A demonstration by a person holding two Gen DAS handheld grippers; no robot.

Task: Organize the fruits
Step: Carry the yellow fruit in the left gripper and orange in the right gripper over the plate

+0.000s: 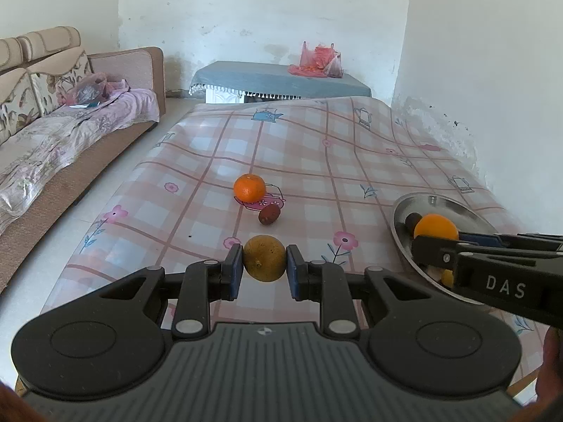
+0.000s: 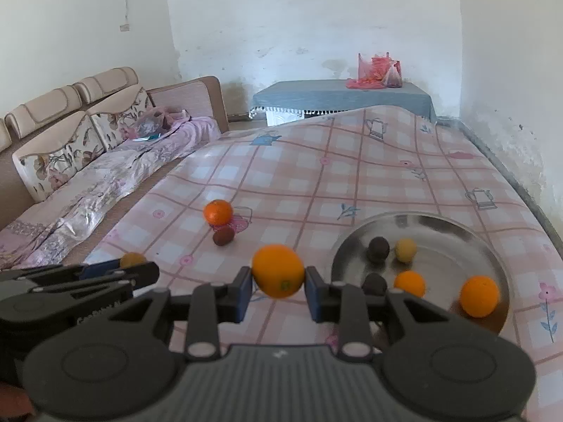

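My left gripper is shut on a yellow-brown fruit just above the checked tablecloth. My right gripper is shut on an orange, held left of the steel plate; the orange also shows in the left wrist view. The plate holds two oranges, a small yellow fruit and two dark fruits. A tangerine and a dark red-brown fruit lie on the cloth ahead.
The table has a pink checked cloth and stands against a wall on the right. A sofa runs along the left. A blue-covered low table with red bags stands beyond.
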